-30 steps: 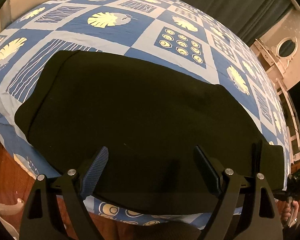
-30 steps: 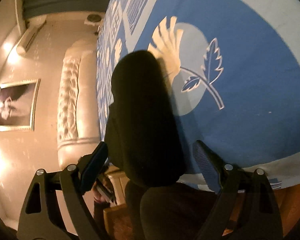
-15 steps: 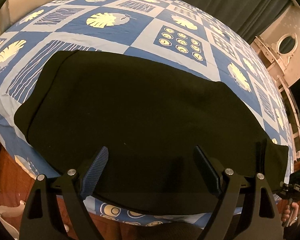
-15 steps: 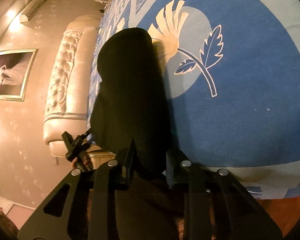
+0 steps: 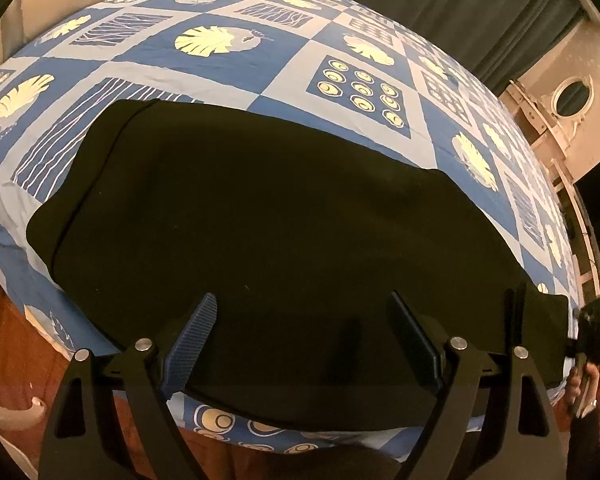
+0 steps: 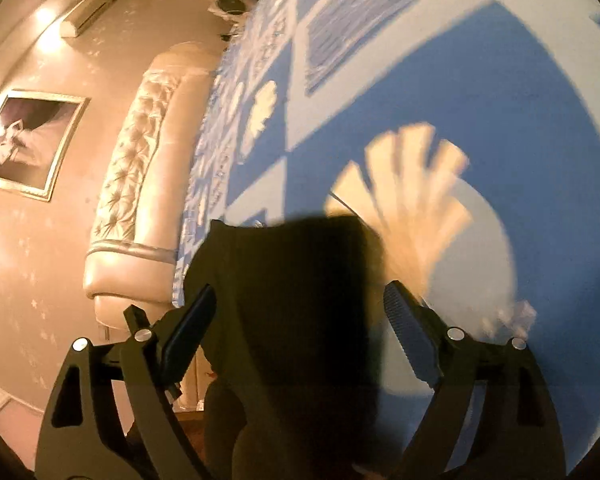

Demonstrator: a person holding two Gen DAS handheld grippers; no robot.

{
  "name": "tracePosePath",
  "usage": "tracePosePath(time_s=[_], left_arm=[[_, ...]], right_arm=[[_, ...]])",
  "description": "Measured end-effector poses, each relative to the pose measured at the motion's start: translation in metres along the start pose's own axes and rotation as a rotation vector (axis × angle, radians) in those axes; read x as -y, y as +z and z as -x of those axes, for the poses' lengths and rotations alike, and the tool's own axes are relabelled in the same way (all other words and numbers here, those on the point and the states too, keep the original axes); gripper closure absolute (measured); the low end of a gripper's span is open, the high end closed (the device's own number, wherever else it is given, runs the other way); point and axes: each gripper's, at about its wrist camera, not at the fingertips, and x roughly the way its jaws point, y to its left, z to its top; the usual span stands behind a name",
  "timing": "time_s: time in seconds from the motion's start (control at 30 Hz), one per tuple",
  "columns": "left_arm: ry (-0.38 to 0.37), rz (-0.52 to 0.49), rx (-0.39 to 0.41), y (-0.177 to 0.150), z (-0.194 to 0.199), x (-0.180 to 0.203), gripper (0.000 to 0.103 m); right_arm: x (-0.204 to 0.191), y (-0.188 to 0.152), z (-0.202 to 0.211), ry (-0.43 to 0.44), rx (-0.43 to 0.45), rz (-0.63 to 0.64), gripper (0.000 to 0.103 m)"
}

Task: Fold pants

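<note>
Left gripper [image 5: 302,340]: fingers spread wide, grasping nothing, poised over the near edge of the pants [image 5: 268,232]. Right gripper [image 6: 300,336]: fingers likewise spread, an end of the pants lying between them, untouched. The pants lie flat and dark across the near part of the bedspread [image 5: 236,52]. Beyond stands a headboard [image 6: 132,184], then a picture [image 6: 24,144].

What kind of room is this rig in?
Almost certainly a bedroom. Black pants lie on a bed with a blue patterned bedspread; there's a cream tufted headboard, dark green curtains and a framed picture on the wall.
</note>
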Motion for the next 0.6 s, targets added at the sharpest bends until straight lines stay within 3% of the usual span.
tracePosePath(time_s=[0.03,0.1,0.23,0.27,0.37,0.5,0.53,0.6], left_arm=[[0.001,-0.001,0.0,0.0,0.0,0.0,0.018],[0.001,-0.002,0.001,-0.001,0.0,0.0,0.018],[-0.006,-0.003,0.007,-0.001,-0.001,0.0,0.018],[-0.006,-0.005,0.007,-0.002,-0.001,0.0,0.017],[-0.009,-0.016,0.01,-0.002,0.0,0.001,0.017],[-0.05,0.0,0.015,0.001,0.005,-0.004,0.017],[-0.07,0.011,0.018,0.002,0.008,-0.006,0.017],[-0.122,0.032,0.049,0.007,0.021,-0.013,0.017]], right_arm=[[0.0,0.001,-0.003,-0.008,-0.006,0.004,0.039],[0.007,0.002,-0.005,-0.054,-0.009,-0.002,0.074],[0.036,-0.005,0.004,0.008,0.024,-0.077,0.08],[0.036,-0.004,0.004,0.014,0.027,-0.079,0.079],[0.036,-0.004,0.009,0.111,0.049,-0.097,0.055],[0.029,-0.006,0.007,0.034,0.044,-0.05,0.052],[0.025,-0.006,0.008,0.031,0.048,-0.046,0.048],[0.015,-0.007,0.022,-0.004,0.105,-0.037,0.028]])
